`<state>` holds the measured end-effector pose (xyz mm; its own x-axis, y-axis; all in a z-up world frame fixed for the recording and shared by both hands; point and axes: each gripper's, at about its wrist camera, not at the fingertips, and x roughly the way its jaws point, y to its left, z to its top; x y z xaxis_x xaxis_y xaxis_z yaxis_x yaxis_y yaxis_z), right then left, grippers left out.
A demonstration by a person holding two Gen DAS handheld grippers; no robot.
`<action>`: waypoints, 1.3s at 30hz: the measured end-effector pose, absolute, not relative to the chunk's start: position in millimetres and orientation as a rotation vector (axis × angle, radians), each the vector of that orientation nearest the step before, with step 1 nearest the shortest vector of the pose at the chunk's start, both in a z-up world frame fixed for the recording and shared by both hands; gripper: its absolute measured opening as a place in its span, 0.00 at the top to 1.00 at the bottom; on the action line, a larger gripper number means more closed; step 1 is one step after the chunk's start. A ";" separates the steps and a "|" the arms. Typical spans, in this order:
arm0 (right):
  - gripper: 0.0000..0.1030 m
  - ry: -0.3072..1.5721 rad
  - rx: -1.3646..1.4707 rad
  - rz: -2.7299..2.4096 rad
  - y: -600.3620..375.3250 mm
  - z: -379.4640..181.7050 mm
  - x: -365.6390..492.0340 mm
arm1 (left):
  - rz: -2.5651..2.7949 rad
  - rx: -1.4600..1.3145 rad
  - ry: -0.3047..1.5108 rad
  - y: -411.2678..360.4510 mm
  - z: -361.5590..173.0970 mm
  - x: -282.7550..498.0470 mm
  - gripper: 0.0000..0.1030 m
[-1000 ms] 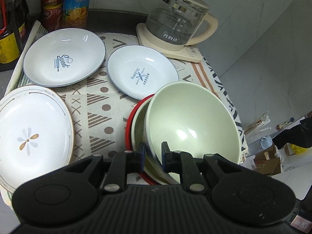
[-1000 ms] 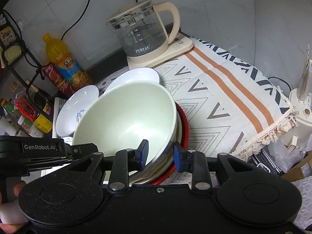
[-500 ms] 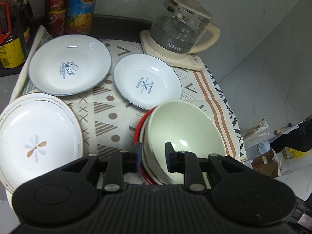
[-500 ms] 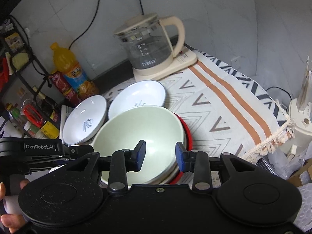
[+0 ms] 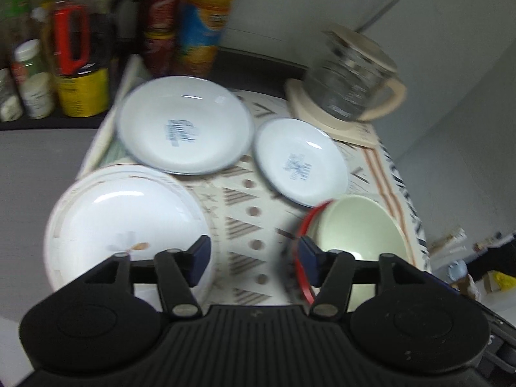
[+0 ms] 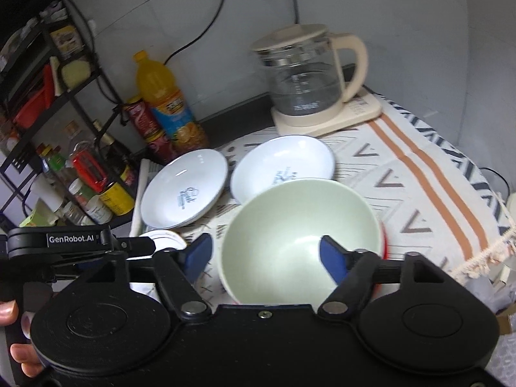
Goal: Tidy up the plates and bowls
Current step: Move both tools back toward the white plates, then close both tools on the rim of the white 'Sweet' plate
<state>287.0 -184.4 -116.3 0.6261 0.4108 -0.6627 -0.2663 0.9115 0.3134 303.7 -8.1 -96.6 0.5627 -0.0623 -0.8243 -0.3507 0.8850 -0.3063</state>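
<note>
A pale green bowl (image 6: 300,225) sits nested in a stack with a red rim (image 5: 304,225) on the patterned cloth; it also shows in the left wrist view (image 5: 358,225). My left gripper (image 5: 253,261) is open and empty, above the cloth between a flower-print plate (image 5: 125,222) and the bowl stack. My right gripper (image 6: 267,256) is open and empty, its fingers spread above the green bowl. Two white plates with blue print lie behind: a larger one (image 5: 183,122) (image 6: 185,187) and a smaller one (image 5: 300,161) (image 6: 283,164).
A glass kettle (image 6: 306,74) on a cream base stands at the back right. An orange juice bottle (image 6: 164,103), cans and a rack of jars (image 6: 64,161) stand at the back left. The cloth's fringed edge (image 6: 477,258) falls off on the right.
Both grippers opened wide, let go of the bowl stack and pulled back and up. The left wrist view swung left and is blurred by motion.
</note>
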 end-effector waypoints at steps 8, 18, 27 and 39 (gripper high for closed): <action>0.04 0.811 0.166 0.456 -151.1 -113.2 298.0 | 0.286 -0.487 0.953 28.3 -97.5 286.6 0.21; 0.01 0.851 0.119 0.572 -101.7 -112.3 313.1 | 0.380 -0.540 0.961 65.4 -102.8 273.3 0.21; 0.01 0.892 0.054 0.659 -63.2 -122.2 330.2 | 0.456 -0.601 0.957 93.3 -108.4 267.7 0.21; 0.19 0.968 0.055 0.609 -33.5 -149.8 391.0 | 0.485 -0.666 0.912 121.5 -119.7 297.1 0.21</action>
<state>391.0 -33.5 -149.8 0.4148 0.5083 -0.7547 -0.4604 0.8327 0.3077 297.1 121.5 -119.7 0.5306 0.1043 -0.8412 -0.6388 0.7015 -0.3160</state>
